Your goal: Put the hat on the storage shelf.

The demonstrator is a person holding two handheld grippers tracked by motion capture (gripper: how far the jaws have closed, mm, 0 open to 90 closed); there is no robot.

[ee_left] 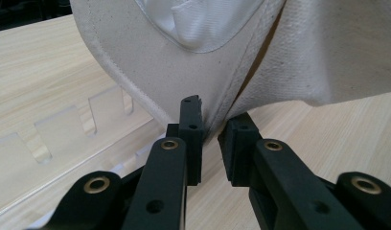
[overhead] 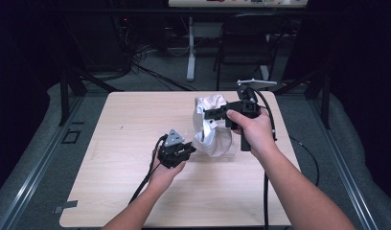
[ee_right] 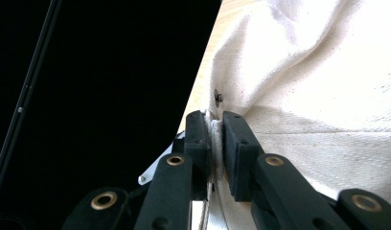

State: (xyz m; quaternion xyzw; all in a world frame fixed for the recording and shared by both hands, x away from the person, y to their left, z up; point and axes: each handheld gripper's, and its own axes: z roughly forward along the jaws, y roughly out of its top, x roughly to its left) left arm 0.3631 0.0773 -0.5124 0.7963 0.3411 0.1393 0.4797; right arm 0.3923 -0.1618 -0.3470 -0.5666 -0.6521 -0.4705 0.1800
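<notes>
White cloth bag (overhead: 210,125) held up off the table (overhead: 117,158): right gripper (overhead: 215,114) clamps its upper edge, left gripper (overhead: 189,149) pinches its lower hem; setting down remains

Left gripper (overhead: 186,149) and right gripper (overhead: 210,114): black bodies, each topped by a grey three-cornered plate, trailing black cables; black fingers (ee_left: 191,125) on arms with brass-ringed pivots (forearms bare, no sleeves).

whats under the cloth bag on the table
Beside and under the cloth bag lies a clear notched plastic piece on the wooden table. How far it runs beneath is covered by the fabric.
</notes>
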